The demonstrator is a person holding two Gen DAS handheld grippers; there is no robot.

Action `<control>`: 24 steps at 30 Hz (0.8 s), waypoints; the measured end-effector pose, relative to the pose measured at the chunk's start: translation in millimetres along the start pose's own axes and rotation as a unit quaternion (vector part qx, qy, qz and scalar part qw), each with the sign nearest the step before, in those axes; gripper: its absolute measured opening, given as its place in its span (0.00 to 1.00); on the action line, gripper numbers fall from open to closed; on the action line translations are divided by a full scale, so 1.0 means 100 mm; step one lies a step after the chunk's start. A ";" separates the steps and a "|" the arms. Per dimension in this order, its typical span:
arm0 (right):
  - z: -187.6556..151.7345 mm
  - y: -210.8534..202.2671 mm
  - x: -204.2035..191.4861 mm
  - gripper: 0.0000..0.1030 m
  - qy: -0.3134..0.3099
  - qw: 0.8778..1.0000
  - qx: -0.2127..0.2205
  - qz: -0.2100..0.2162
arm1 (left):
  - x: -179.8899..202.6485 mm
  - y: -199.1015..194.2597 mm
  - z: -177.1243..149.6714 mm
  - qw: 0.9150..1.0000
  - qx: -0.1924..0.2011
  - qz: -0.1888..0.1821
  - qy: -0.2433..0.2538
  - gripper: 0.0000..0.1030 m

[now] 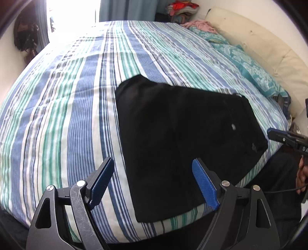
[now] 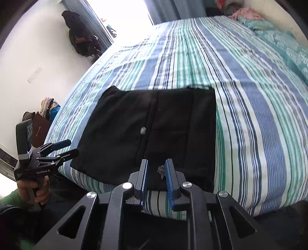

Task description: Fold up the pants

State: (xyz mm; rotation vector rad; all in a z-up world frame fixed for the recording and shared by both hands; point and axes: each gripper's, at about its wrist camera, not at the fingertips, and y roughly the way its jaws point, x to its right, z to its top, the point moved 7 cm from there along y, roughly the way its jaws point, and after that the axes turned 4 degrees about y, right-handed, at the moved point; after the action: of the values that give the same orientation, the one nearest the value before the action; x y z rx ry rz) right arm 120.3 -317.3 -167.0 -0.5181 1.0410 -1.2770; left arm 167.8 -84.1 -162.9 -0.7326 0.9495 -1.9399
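The black pants [image 1: 182,134] lie folded into a compact rectangle near the front edge of the striped bed [image 1: 67,96]. My left gripper [image 1: 153,159] hovers open over the pants' near left corner, with nothing between its blue pads. In the right wrist view the pants [image 2: 154,125] fill the middle, with a white fleck [image 2: 142,130] on them. My right gripper [image 2: 156,161] hangs over their near edge, jaws narrowed to a small gap with only a grey fleck of lint [image 2: 160,171] seen through it. The left gripper [image 2: 74,147] shows at the left, the right gripper [image 1: 271,133] at the far right.
A teal patterned pillow [image 1: 250,63] and a cream headboard [image 1: 259,38] run along the bed's right side. Piled clothes [image 1: 181,9] sit at the far corner. Bags hang on the wall [image 2: 80,38]. A hand with a green sleeve [image 2: 32,190] grips the left tool.
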 end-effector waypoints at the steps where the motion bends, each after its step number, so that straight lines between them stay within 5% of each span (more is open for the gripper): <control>1: 0.10 -0.01 -0.02 0.22 -0.012 1.000 0.013 -0.003 | -0.06 0.06 0.16 1.000 0.002 0.005 -0.008 0.82; 6: 0.15 0.60 0.21 0.27 -0.023 0.999 -0.024 -0.029 | -0.12 0.77 0.78 0.998 -0.064 0.010 -0.028 0.82; 11: 0.07 0.65 0.29 0.27 0.000 1.000 0.014 -0.021 | -0.54 1.33 0.98 0.987 -0.091 0.112 -0.065 0.82; 15: 0.06 0.68 0.29 0.27 -0.012 0.999 0.016 -0.025 | -1.02 1.19 1.05 0.976 -0.075 0.136 -0.152 0.81; 19: 0.10 0.58 0.32 0.29 0.004 1.000 0.024 0.000 | -1.11 0.74 0.92 0.984 -0.039 0.097 -0.141 0.82; 20: 0.13 0.49 0.32 0.32 0.010 0.999 0.037 0.005 | -1.09 0.63 0.83 0.988 -0.033 0.079 -0.132 0.82; 22: 0.19 0.23 0.35 0.72 0.023 0.996 0.085 0.008 | -1.01 0.38 0.57 0.992 -0.028 0.042 -0.115 0.84; 24: 0.24 -0.05 0.47 0.87 0.052 0.988 0.142 0.011 | -0.95 0.24 0.33 0.993 -0.030 0.015 -0.111 0.85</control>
State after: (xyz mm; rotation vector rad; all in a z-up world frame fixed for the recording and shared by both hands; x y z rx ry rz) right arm 135.8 -368.5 -167.1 -0.2244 0.9280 -1.4167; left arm 248.6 -21.8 -177.8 -0.9416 0.8794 -1.7665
